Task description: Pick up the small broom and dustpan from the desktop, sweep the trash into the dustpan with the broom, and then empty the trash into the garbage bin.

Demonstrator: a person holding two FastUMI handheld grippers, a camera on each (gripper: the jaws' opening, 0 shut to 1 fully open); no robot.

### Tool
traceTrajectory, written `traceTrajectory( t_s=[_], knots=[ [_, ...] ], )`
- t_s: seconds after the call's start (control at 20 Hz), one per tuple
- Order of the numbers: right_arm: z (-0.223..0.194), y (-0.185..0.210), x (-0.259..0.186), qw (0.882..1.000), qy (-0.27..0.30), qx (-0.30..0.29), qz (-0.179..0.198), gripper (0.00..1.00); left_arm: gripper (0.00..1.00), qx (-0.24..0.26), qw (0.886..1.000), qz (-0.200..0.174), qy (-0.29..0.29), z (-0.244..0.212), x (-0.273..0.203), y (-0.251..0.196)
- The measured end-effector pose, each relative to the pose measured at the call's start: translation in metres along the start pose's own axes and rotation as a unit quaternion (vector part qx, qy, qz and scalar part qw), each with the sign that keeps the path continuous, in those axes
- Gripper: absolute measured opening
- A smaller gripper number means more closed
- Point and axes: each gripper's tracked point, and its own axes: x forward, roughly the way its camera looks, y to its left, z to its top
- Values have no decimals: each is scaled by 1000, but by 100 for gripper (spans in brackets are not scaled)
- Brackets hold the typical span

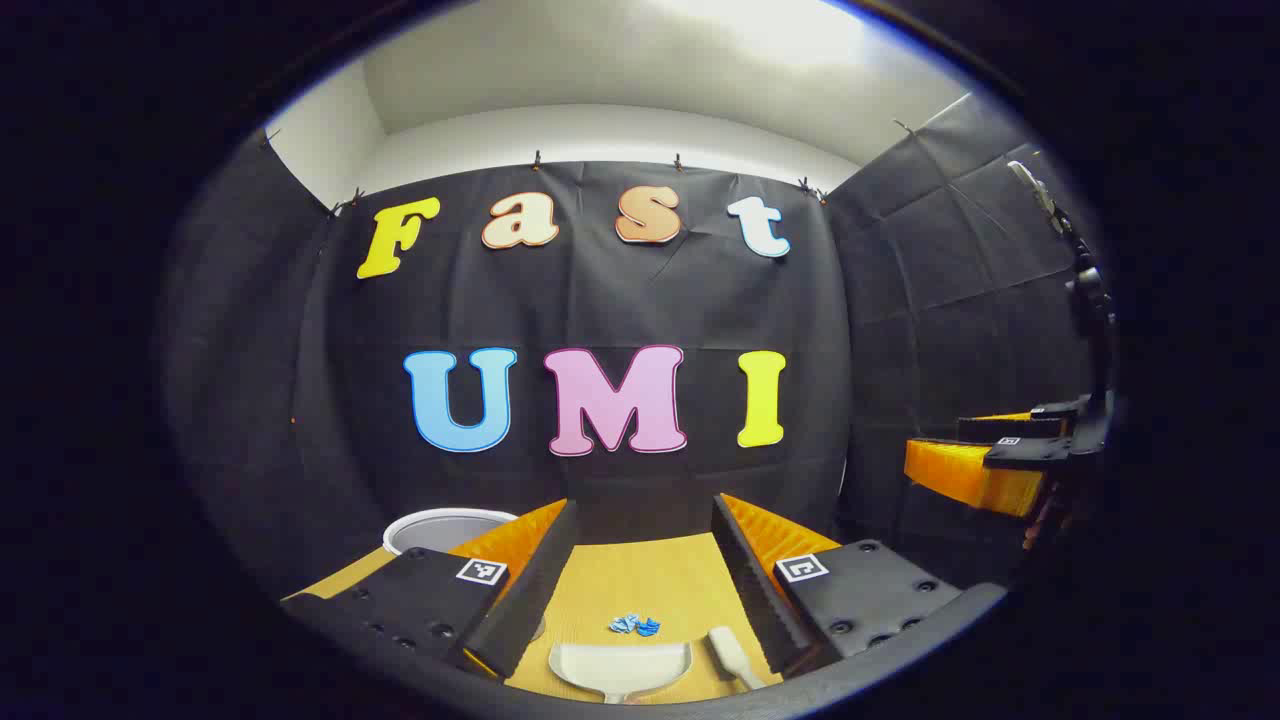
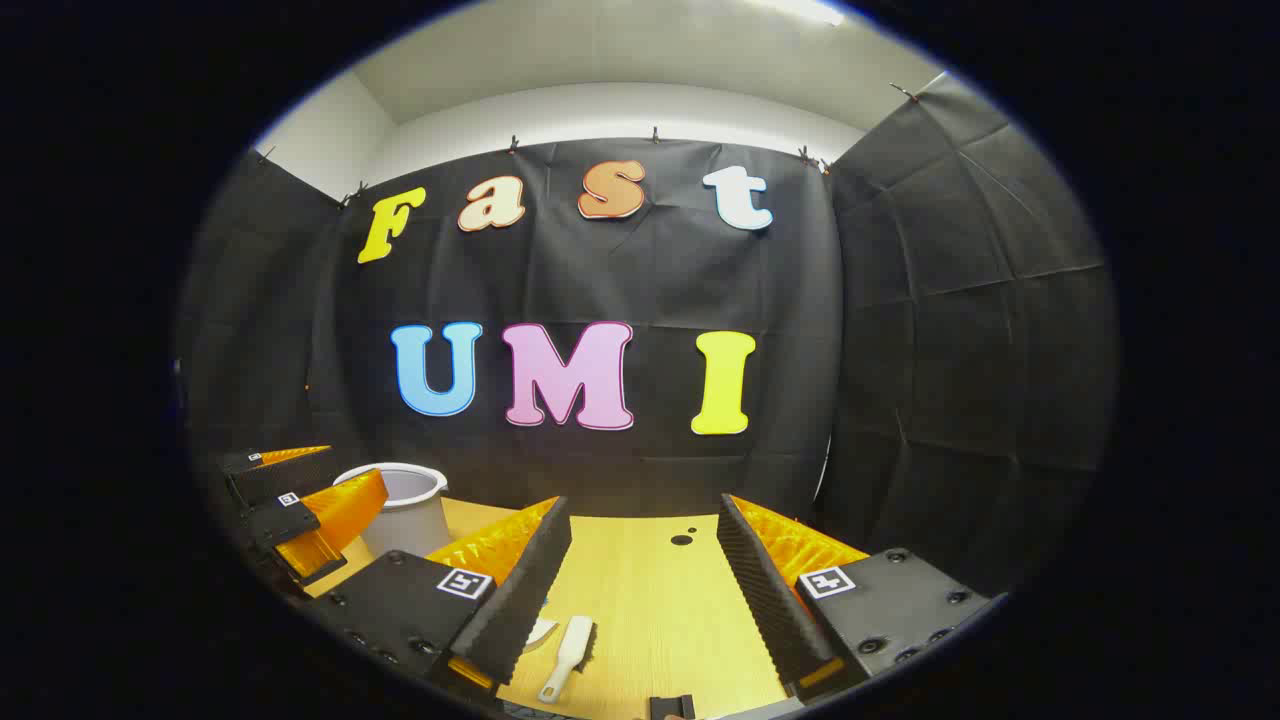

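A pale dustpan lies on the wooden desktop, with a small heap of blue trash just beyond its mouth. The small white broom rests to the right of the pan. My left gripper hovers above them, open and holding nothing. In the right gripper view the broom lies with its bristles on one side, and an edge of the dustpan peeks out beside my left finger. My right gripper is open and holds nothing. A white garbage bin stands at the back left.
The bin's rim shows behind my left finger. The other gripper hangs at the right of the left gripper view, and the left gripper appears at the left of the right gripper view. Two dark spots mark the desktop.
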Motion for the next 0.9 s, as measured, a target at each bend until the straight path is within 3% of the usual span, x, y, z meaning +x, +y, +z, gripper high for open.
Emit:
traceTrajectory(
  t_s=[0.05,0.9],
  knots=[
    [0,2,0,1000,0,-2,1,95,80,-1,1000,1,0,0,0,1],
    [16,14,-2,999,-26,-35,19,95,80,-12,1000,-8,-12,10,2,1]
  ],
)
